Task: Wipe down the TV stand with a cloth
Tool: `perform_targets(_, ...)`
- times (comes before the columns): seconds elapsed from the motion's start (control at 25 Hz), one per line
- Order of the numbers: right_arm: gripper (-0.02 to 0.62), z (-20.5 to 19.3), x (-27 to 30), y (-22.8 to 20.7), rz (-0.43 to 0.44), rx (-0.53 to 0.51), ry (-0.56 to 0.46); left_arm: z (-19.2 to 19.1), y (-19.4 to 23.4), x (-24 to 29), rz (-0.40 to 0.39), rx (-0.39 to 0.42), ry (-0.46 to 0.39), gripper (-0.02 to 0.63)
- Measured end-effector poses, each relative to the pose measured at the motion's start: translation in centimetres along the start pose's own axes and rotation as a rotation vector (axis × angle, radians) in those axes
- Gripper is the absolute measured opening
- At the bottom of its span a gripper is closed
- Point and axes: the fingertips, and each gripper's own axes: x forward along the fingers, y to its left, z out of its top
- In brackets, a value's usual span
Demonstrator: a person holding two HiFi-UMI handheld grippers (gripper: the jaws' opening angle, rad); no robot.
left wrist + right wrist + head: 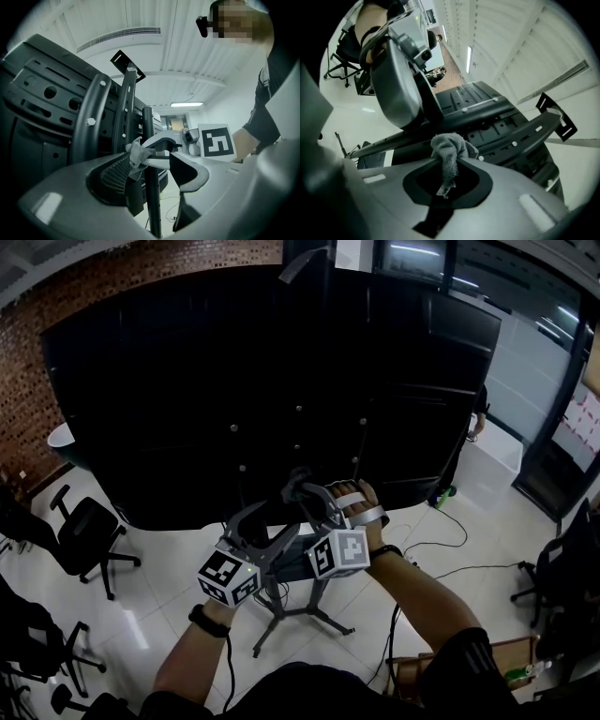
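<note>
- Grey cloth point(450, 147) is pinched tight in the right tongs point(449, 164), bunched up past the tips. It's sitting right against the black pole point(149, 197) of the stand point(298, 610), behind the TV point(281, 381).
- Left tongs point(152, 171) are spread apart with that pole standing between them. I can't see either side actually biting on it, so I'd say they're just straddling it with nothing held.
- Step-wise I'd call this mid-wipe on the upright. The stand's feet down on the floor point(169, 606) and the bracket arms probably need a pass too, but honestly you can't tell clean from dusty on black metal here.
- Next move, my guess: hold the squeeze on the cloth and drag it along the pole with steady pressure so the wad doesn't pop out.
- Both tongs are crowded at the same spot, nearly touching, so the left ones should either back off or steady the pole.
- Head count: one cloth, one stand, one TV.
- Two tongs, one per hand, each with one marker cube point(228, 577).
- Two office chairs I'm sure of, both on the left: one chair point(89, 526) further up and one down in the bottom corner. There are more dark shapes at the right edge, but they're too murky to count.
</note>
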Motion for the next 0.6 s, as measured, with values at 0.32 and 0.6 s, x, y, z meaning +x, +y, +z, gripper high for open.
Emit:
perform_targets(0.32, 0.034, -2.3, -4.7, -9.2, -0.165, 0.133, -0.043, 3.8, -2.8, 2.9, -0.052, 0.048, -0.064, 0.291)
perform_targets(0.6, 0.034, -7.3, -7.5, -15.6, -0.28, 0.19, -0.025, 6.1, -5.5, 6.5, -0.093, 0.08, -0.1, 0.291)
